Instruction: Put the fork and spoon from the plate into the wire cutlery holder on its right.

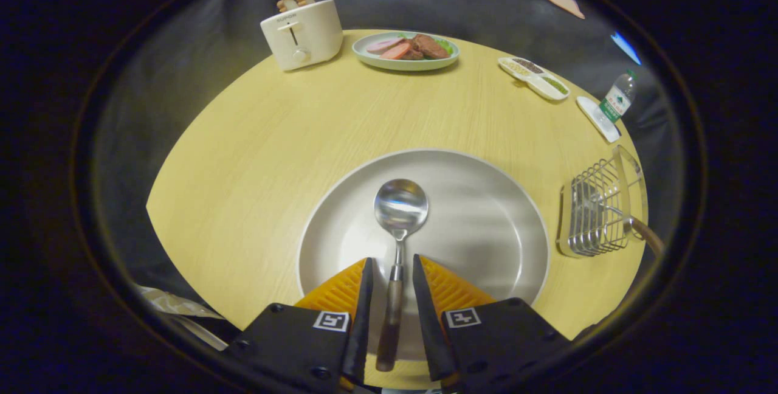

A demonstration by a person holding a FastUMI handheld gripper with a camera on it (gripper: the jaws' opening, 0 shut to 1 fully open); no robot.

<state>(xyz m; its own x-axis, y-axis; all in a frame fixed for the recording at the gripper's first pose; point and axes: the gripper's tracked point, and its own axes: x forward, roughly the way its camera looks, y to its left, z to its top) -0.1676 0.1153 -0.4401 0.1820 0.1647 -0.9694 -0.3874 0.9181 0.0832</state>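
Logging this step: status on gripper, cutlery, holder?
Gripper open, fingers either side of spoon handle, not pressing. Spoon lies on plate. Wire cutlery holder to the plate's right already has a handle in it. Path clear.

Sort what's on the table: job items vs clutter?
Job: spoon on the plate, handle between the open tongs, not gripped; wire cutlery holder.
Clutter: toaster, food plate, divided dish, water bottle.

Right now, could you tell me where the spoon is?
The spoon lies on the plate, handle between the open gripper's fingers, left of the holder.
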